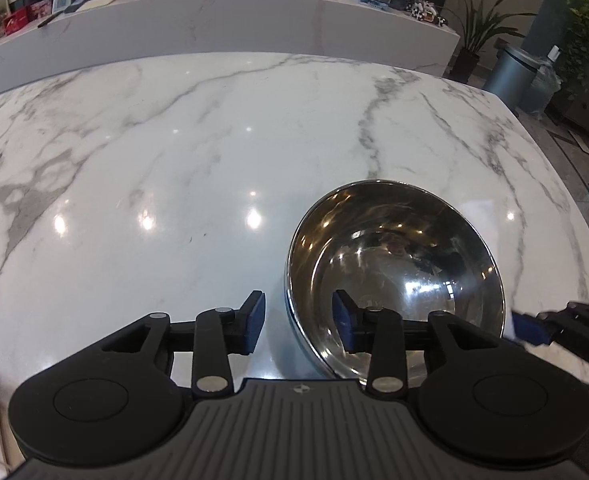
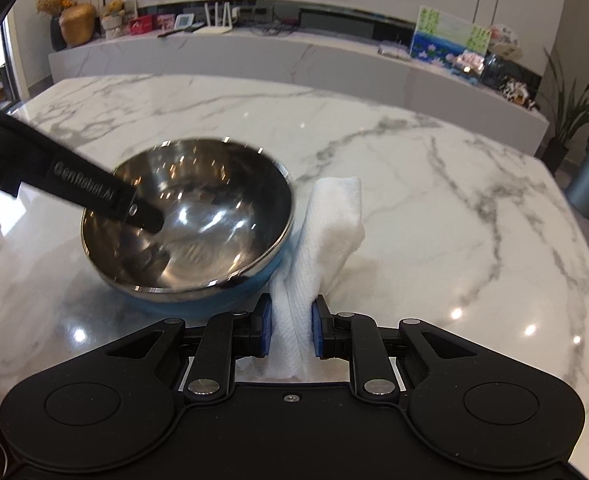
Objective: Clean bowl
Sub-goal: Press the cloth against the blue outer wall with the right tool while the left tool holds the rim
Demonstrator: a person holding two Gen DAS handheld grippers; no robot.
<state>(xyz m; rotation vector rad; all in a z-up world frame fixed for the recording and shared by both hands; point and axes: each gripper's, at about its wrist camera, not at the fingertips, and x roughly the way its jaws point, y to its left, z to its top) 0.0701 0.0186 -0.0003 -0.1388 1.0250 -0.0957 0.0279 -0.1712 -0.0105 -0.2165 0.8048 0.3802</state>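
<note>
The bench (image 1: 174,152) is a broad slab of polished white marble with grey veins, bare across its far half and left side, so there is wide open room toward those edges. The bowl (image 1: 394,264) sits near the front edge, right of the middle, with the right edge of the bench some way beyond it.

The bowl is round and deep, mirror-bright steel inside with a blue outer shell, and it stands tilted toward the left tool. Its inside shows only reflections; no dirt can be made out.

The left tool (image 1: 299,326) straddles the bowl's near rim, one blue pad outside the wall and one inside, with a gap on either side: released, not gripping. In the right wrist view its black finger reaches down into the bowl, blurred.

The right tool (image 2: 290,326) is clenched on a folded white paper towel (image 2: 330,232), quilted in texture, which stands up just beside the bowl's right side.
</note>
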